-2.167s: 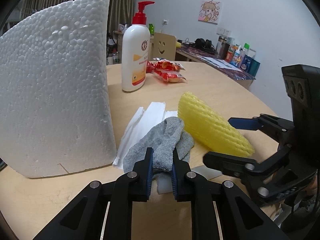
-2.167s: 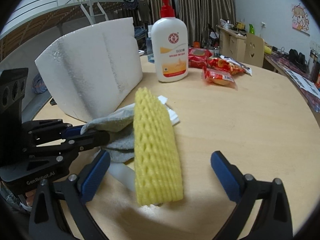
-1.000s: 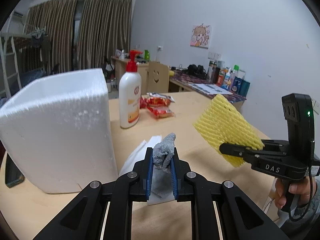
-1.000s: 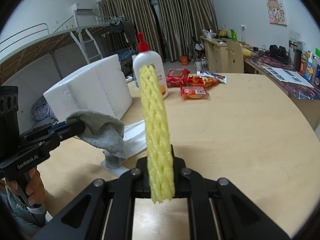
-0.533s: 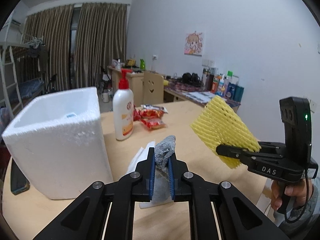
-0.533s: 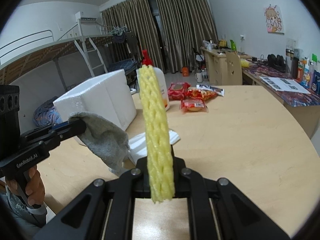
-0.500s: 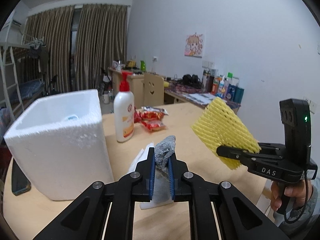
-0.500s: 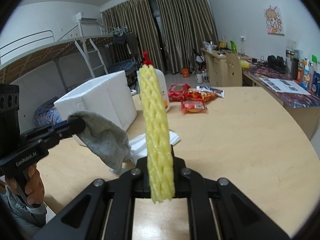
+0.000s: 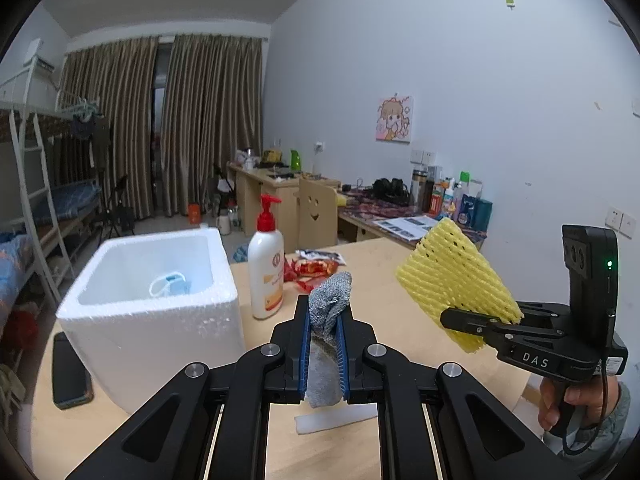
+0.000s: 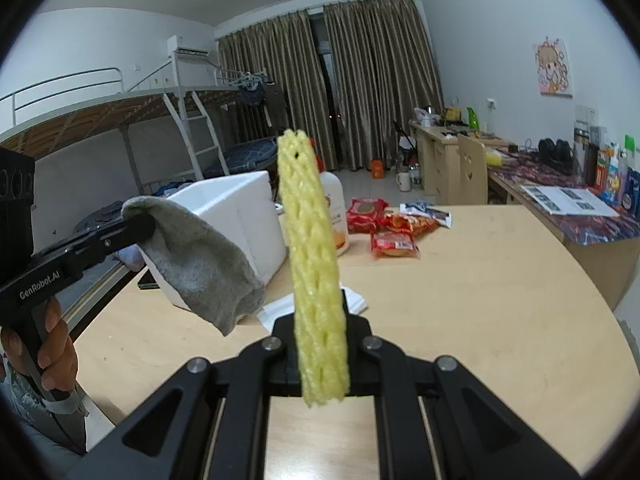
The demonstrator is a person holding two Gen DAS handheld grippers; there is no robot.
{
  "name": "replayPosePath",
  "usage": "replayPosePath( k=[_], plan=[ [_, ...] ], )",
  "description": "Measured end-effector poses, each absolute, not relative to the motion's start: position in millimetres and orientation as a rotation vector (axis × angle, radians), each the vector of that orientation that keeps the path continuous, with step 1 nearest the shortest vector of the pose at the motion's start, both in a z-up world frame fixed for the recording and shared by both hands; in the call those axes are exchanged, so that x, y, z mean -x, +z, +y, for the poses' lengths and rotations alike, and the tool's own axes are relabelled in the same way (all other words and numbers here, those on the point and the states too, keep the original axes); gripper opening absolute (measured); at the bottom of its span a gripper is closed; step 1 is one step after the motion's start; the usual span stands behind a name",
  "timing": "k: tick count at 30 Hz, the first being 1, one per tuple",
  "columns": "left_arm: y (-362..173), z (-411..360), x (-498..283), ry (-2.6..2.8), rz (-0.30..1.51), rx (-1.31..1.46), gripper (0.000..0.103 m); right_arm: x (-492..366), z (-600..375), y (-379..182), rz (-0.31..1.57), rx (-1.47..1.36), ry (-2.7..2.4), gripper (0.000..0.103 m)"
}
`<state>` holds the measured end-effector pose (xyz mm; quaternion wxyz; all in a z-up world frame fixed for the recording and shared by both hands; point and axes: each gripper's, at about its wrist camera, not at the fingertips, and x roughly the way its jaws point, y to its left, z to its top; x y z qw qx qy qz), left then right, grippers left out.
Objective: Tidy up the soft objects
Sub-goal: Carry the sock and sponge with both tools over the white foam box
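Observation:
My left gripper (image 9: 323,320) is shut on a grey sock (image 9: 330,300), which hangs in the air from its pads. In the right wrist view the sock (image 10: 200,264) droops below the left gripper (image 10: 138,226). My right gripper (image 10: 320,320) is shut on a yellow foam net sleeve (image 10: 312,248) that stands upright above the table. From the left wrist view, the sleeve (image 9: 452,280) and right gripper (image 9: 460,316) are held up at the right. A white foam box (image 9: 160,340) stands open-topped at the left, with a blue face mask (image 9: 170,284) inside.
A red-capped lotion bottle (image 9: 266,276) stands beside the box. Red snack packets (image 10: 392,232) lie behind it on the round wooden table (image 10: 460,300). A phone (image 9: 70,376) lies left of the box. White foam sheets (image 10: 280,308) lie below the grippers.
Both grippers have risen with the sock and the foam sleeve. The camera now looks down into the box, showing the mask. Earlier still, the right gripper closed on the sleeve.

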<state>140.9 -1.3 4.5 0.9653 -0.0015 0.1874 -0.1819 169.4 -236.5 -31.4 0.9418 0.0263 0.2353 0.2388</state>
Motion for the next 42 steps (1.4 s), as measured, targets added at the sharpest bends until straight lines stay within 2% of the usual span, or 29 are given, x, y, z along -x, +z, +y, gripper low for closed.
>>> replayPosePath(
  k=[29, 42],
  plan=[
    [35, 19, -66, -0.244, 0.261, -0.036, 0.012, -123, -206, 1, 0.348, 0.013, 0.585, 0.013],
    [36, 63, -36, -0.111, 0.251, -0.011, 0.012, -121, -157, 6, 0.324, 0.064, 0.715, 0.013]
  ],
)
